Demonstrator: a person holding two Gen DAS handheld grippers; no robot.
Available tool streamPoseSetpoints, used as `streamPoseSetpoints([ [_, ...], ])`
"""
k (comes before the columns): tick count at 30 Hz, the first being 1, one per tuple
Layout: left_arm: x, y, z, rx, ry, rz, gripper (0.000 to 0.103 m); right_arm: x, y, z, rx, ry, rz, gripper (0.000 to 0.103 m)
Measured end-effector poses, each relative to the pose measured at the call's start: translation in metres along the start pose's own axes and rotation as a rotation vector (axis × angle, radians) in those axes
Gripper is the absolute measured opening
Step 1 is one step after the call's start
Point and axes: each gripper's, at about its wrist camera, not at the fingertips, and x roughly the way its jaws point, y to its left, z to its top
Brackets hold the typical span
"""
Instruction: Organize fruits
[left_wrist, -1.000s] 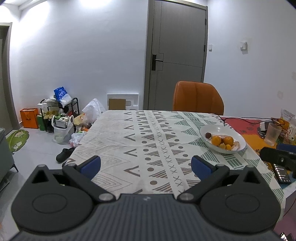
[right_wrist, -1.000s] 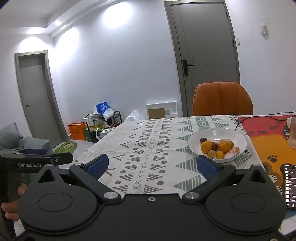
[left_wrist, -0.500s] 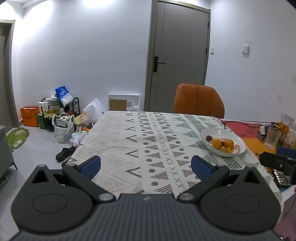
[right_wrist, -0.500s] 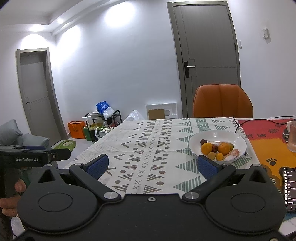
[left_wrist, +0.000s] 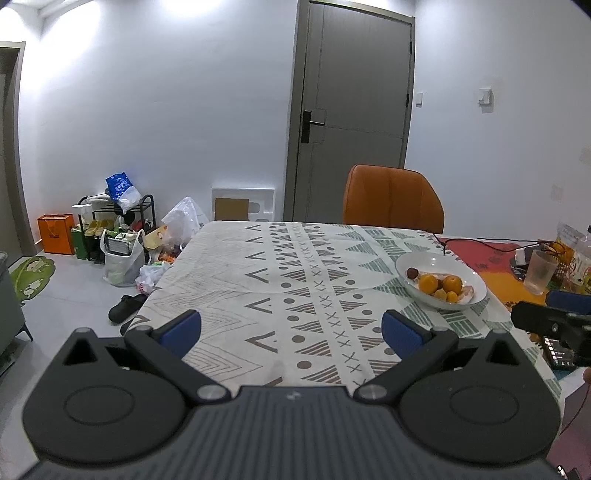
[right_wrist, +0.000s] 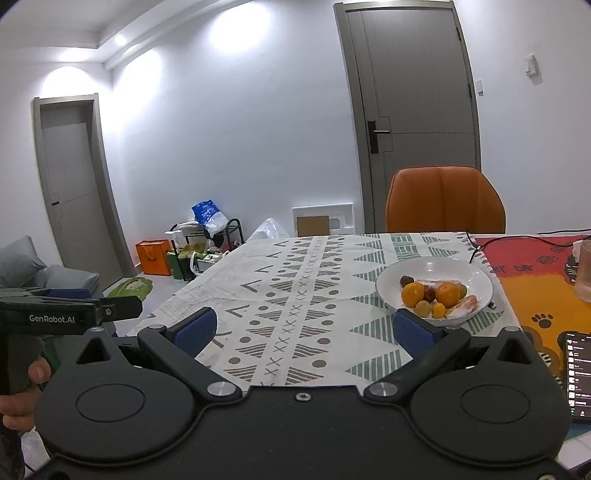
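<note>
In the left wrist view, the left gripper (left_wrist: 291, 328) hangs above the near edge of a table covered by a patterned tablecloth (left_wrist: 295, 273), its blue-padded fingers (left_wrist: 400, 332) spread wide with nothing between them. The white bowl (left_wrist: 439, 260) of fruits sits on the right part of the cloth, well apart from the fingers; it holds two oranges (left_wrist: 452, 283), a dark red fruit (left_wrist: 412, 273) at its far left and smaller yellow ones at the near side. Right of the bowl stands a clear plastic cup (left_wrist: 539, 271) on a red and orange mat, and the tip of the right gripper (left_wrist: 554, 315) shows at the right edge. An orange chair (left_wrist: 393, 201) stands at the far side of the table, before a grey door (left_wrist: 354, 110). In the right wrist view, the right gripper (right_wrist: 303, 330) is likewise wide open and empty, held over the near table edge. The bowl (right_wrist: 436, 267) lies just beyond its right finger (right_wrist: 413, 334), whose tip overlaps the bowl's near rim in the picture; whether they touch cannot be told. A phone (right_wrist: 576, 373) with a lit screen lies at the near right on the mat, and at the left edge a person's hand (right_wrist: 18, 391) grips the handle of the left gripper.
</note>
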Motion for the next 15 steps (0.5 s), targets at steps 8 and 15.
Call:
streamPoseSetpoints([
  [8, 0.003, -0.0005, -0.0021, 0.008, 0.007, -0.002, 0.103, 0.0038, -0.0006, -0.003, -0.001, 0.008, -0.01, 0.103],
  [15, 0.0066, -0.0086, -0.0033, 0.03, 0.001, -0.01, 0.103, 0.0064, -0.0066, -0.0052, 0.011, 0.014, -0.012, 0.103],
])
